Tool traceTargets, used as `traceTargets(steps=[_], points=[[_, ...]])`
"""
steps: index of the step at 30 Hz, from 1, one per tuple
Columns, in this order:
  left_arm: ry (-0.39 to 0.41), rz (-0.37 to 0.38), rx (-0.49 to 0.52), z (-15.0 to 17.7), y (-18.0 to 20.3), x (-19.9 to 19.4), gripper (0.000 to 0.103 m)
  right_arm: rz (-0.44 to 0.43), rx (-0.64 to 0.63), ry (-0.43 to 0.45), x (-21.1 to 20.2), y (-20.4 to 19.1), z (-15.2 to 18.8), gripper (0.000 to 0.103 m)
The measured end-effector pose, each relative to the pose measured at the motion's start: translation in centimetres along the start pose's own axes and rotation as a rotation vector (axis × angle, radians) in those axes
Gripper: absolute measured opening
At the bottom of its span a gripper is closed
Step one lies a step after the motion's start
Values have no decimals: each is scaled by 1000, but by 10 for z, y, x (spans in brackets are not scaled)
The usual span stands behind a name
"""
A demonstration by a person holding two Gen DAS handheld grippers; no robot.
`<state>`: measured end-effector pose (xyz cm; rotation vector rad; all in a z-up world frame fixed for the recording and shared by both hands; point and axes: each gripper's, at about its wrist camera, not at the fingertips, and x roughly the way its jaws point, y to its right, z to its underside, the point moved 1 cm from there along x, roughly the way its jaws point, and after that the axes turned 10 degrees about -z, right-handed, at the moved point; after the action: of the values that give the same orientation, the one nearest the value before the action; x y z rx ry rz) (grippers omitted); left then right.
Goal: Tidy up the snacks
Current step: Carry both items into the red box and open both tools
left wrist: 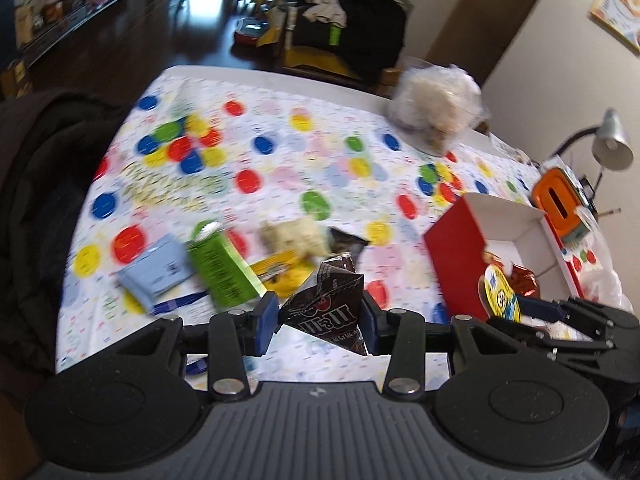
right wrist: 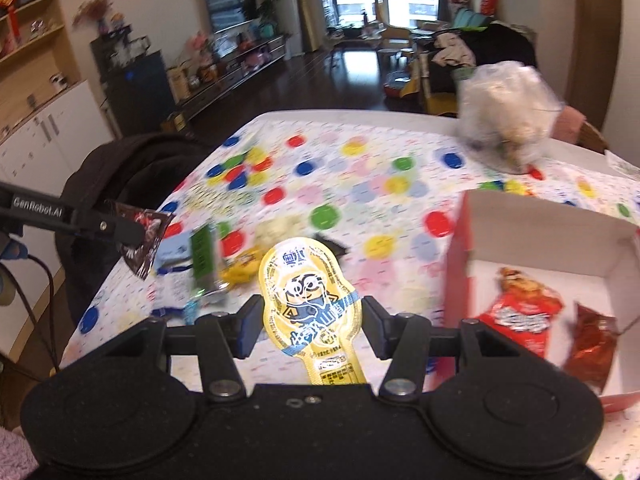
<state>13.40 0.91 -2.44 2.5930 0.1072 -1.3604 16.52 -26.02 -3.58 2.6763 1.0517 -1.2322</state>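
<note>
My left tool [left wrist: 318, 316] pinches a dark brown crinkled M&M's packet [left wrist: 332, 312], logo upside down, above the dotted worktop [left wrist: 280, 152]. My right tool [right wrist: 310, 322] pinches a yellow paddle-shaped Minion-print sachet [right wrist: 308, 292] beside the red-walled white cardboard box [right wrist: 456, 264]. The other tool's arm reads "GenRobot.AI".

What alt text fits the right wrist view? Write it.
The right hand-held gripper holds a yellow cartoon-printed snack pack above a dotted tablecloth. To its right, an open red cardboard box holds two red snack packets.
</note>
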Motion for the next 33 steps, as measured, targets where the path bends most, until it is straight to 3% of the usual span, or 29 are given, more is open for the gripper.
traceTargets(steps=[16,33], points=[[14,46,240,-39,175,38,42,105,110,40,-42,126,-8,52],[-139,60,338,-50,281,110,42,178,230,-14,-33,248,-13,52]])
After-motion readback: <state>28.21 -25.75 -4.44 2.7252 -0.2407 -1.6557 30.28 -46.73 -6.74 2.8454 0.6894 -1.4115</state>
